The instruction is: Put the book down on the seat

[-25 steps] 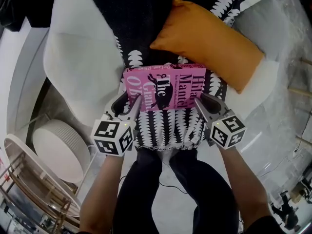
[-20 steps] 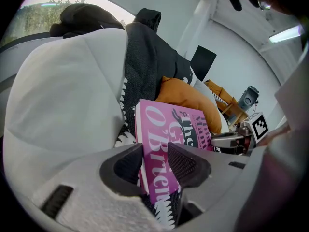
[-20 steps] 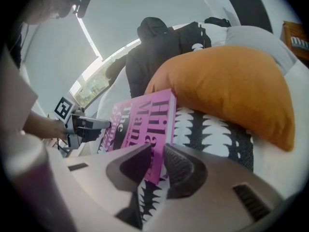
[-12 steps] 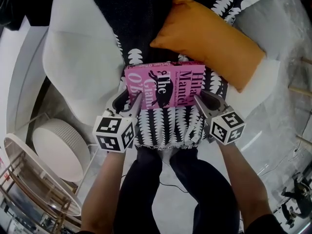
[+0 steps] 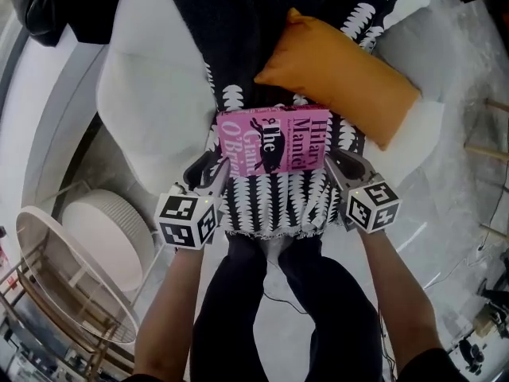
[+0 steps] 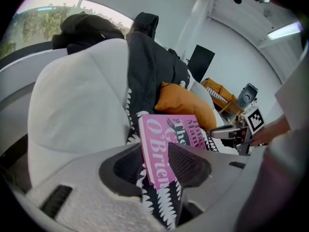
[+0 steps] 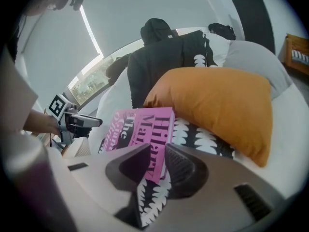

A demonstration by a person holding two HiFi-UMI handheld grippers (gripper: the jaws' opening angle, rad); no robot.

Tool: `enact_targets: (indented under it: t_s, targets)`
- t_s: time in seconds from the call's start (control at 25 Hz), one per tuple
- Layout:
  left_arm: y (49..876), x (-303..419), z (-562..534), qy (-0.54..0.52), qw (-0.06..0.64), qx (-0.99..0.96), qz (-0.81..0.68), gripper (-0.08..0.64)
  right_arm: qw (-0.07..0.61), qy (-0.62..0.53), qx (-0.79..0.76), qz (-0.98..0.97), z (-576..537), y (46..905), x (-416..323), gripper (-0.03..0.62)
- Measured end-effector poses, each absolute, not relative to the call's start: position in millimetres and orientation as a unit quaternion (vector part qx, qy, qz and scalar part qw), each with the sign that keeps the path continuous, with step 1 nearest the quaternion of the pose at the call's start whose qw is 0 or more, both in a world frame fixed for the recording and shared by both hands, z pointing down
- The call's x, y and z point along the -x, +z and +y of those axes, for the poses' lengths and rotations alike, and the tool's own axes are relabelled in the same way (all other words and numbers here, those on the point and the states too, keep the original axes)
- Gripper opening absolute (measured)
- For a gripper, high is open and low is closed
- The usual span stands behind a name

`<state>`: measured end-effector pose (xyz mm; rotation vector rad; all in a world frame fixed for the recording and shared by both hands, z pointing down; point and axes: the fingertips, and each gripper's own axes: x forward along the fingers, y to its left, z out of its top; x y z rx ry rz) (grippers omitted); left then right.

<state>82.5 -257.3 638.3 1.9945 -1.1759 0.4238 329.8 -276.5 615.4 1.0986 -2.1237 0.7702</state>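
White armchair (image 5: pixel 151 110) fills the view below me, with a black-and-white patterned blanket (image 5: pixel 274 205) running down its middle.

Starting at the left gripper (image 6: pixel 152 151): the jaws are fairly wide, and the near-left corner of the pink book (image 5: pixel 274 138) sits deep between them, a pad close on either side. I read that as a grip, not a loose straddle. Over to the right gripper (image 7: pixel 158 151): the jaws are narrower, pinched on the near-right corner with less of the book taken in. So both hands have it by its near edge, one corner each.

Out from the pads, the book lies title-up over the front of the seat, on the blanket, its far edge close to the orange cushion (image 5: pixel 338 78). Whether its full weight is on the seat or partly on my pads, I cannot tell from here.

How will it handle? It's thick and stiff and keeps its shape, so there's no flop between the two grips. It has some heft, I judge, and all of that lies beyond the pads, so it wants to tip away from me. The cover looks glossy, so a corner pinch could slide, and corners are also the part that dents. Best hold, to my eye, is pads flat across the thickness, well in from each near corner, both sides level. Soft fabric underneath makes the landing forgiving.

Beyond the cushion, a dark garment (image 6: pixel 145 47) is slung over the backrest.
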Motion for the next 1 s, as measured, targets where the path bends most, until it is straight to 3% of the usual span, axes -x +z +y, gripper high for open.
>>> enact_targets:
  t_s: [0.32,0.64,1.0]
  targets:
    - [470,-83,-266,0.094,0.296,-0.839,-0.446,0.164,0.29,0.21,-0.364,-0.86,-266,473,-281,0.098]
    - [221,-62,-286,-0.016,0.152,-0.882,-0.445,0.081,0.15,0.131,-0.355,-0.913,-286,227,-211,0.05]
    - [-39,-28,-247,-0.079,0.032,-0.903,-0.422,0.037,0.051,-0.008,-0.326,-0.944,-248,-63,-155,0.04]
